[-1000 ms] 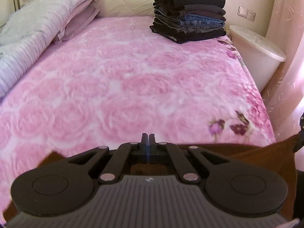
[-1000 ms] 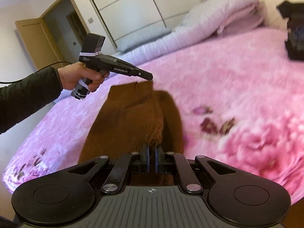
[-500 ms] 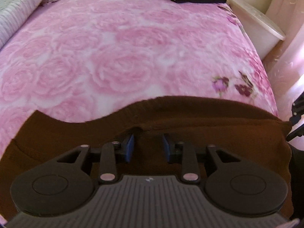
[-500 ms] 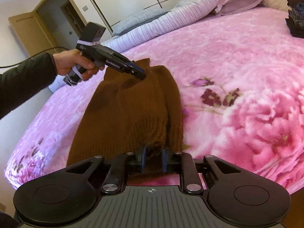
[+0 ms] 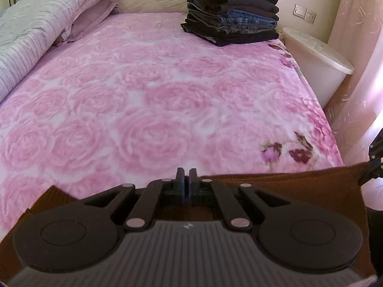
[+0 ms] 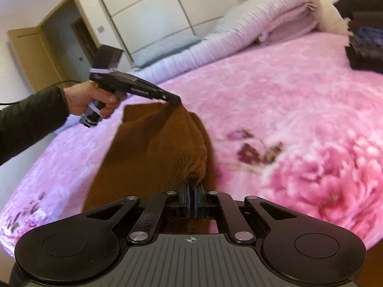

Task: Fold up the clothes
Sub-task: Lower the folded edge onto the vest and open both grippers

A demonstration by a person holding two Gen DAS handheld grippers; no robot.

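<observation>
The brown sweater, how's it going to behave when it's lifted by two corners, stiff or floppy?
Probably floppy: the sweater sags and bunches between the left claw and right claw. Its thick knit suggests some weight, so the middle would likely droop. The fuzzy fabric looks unlikely to slip from shut pads.

This is a bedroom in a home. A bed [image 5: 167,91] covered with a pink rose-patterned blanket fills most of the view, with a rolled quilt [image 5: 36,24] along one side and a stack of folded clothes [image 5: 232,24] near the headboard. A wardrobe with sliding doors [image 6: 153,7], a wooden door [image 6: 31,55] and a pink curtain [image 5: 359,47] stand around it.
</observation>
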